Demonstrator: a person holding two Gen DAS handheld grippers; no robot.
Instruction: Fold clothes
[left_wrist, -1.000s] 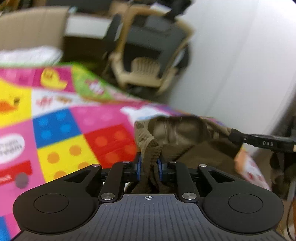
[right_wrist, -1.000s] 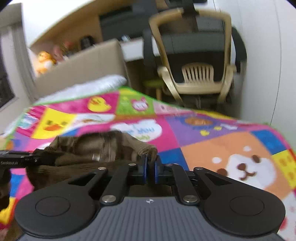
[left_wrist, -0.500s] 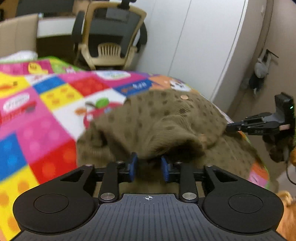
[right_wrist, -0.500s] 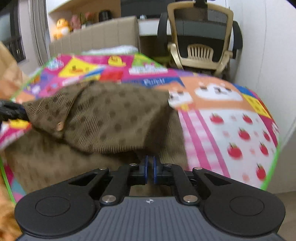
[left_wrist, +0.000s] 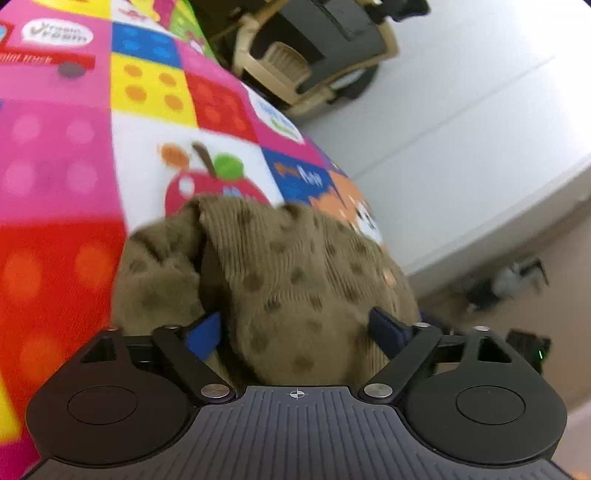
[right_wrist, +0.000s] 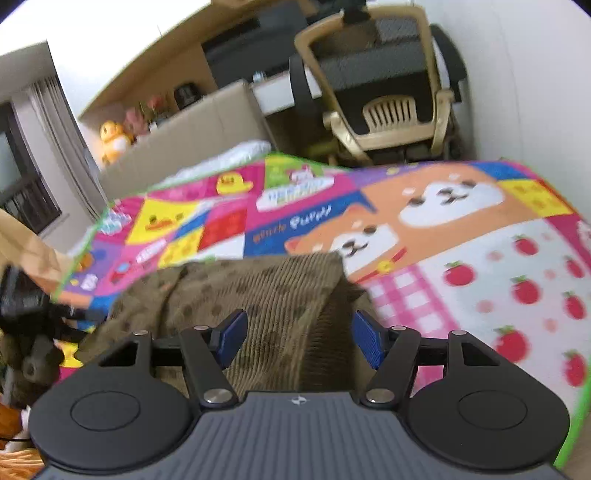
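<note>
Where the colourful patchwork play mat (right_wrist: 461, 236) runs toward its near edge, a brown dotted corduroy garment (right_wrist: 266, 291) lies bunched. The left gripper (left_wrist: 295, 330) and right gripper (right_wrist: 297, 338) both hover over it, fingers (right_wrist: 231, 336) spread wide, grasping nothing. A beige office chair (right_wrist: 388, 99) stands beyond.

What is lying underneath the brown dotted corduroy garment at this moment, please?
The garment lies on the colourful patchwork play mat, which shows around its edges. The part of the mat directly beneath it is covered and cannot be seen.
</note>
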